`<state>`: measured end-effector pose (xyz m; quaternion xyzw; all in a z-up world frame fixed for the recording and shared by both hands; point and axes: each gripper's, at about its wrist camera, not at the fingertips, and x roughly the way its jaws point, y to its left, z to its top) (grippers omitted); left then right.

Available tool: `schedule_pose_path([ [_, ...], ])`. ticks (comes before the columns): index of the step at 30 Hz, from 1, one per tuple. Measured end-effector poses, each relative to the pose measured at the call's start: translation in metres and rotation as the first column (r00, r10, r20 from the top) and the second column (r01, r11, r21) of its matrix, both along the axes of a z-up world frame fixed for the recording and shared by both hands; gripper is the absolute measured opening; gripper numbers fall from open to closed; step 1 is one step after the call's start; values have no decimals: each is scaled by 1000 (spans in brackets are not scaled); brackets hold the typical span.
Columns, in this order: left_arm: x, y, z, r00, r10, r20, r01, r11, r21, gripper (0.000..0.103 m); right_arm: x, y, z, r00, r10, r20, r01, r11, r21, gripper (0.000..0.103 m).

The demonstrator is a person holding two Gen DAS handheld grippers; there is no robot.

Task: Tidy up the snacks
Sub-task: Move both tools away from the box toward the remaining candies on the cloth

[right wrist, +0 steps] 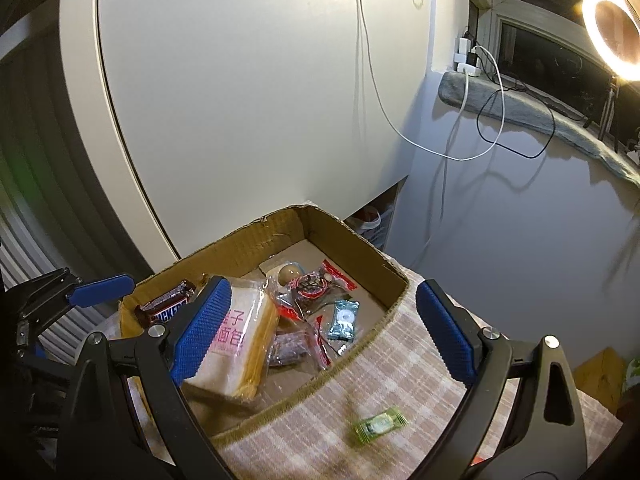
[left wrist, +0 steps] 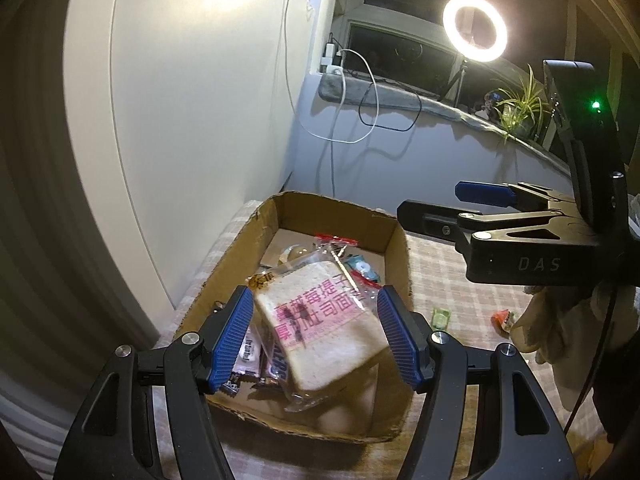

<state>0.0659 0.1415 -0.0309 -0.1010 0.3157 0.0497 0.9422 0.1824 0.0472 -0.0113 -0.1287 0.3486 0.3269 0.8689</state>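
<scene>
A brown cardboard box (left wrist: pixel 394 246) (right wrist: pixel 360 250) sits on the checked cloth. A wrapped toast slice with pink print (left wrist: pixel 320 320) (right wrist: pixel 240 340) tilts inside it. My left gripper (left wrist: pixel 316 294) stands open above the box; the toast lies between its blue pads (left wrist: pixel 232 340) with gaps on both sides. Under the toast lie a Snickers bar (right wrist: pixel 168 308), a blue candy (right wrist: pixel 343 322) and red-edged clear packets (right wrist: pixel 310 286). My right gripper (right wrist: pixel 320 286) (left wrist: pixel 430 202) is open and empty over the box's right wall. A green candy (right wrist: pixel 380 426) (left wrist: pixel 441 317) lies blurred on the cloth outside the box.
A tall white cabinet (right wrist: pixel 260 100) stands right behind the box. Cables (left wrist: pixel 360 92) hang from the window sill, where a ring light (left wrist: pixel 475 28) and a plant (left wrist: pixel 520 108) stand. A small red item (left wrist: pixel 504 318) lies beside a pale gloved hand (left wrist: pixel 540 320).
</scene>
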Motion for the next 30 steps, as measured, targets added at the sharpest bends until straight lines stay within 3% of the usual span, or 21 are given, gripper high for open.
schedule_pose_path([
  [21,-14,-52,17,997,-77,30,76,996,35,64,-39,-78,28,997,-72,27,72,997,18,96],
  [30,-14,-80,15,992,-126,16,125,991,42,64,-57,-115,19,994,-99,36,101,994,-45,96],
])
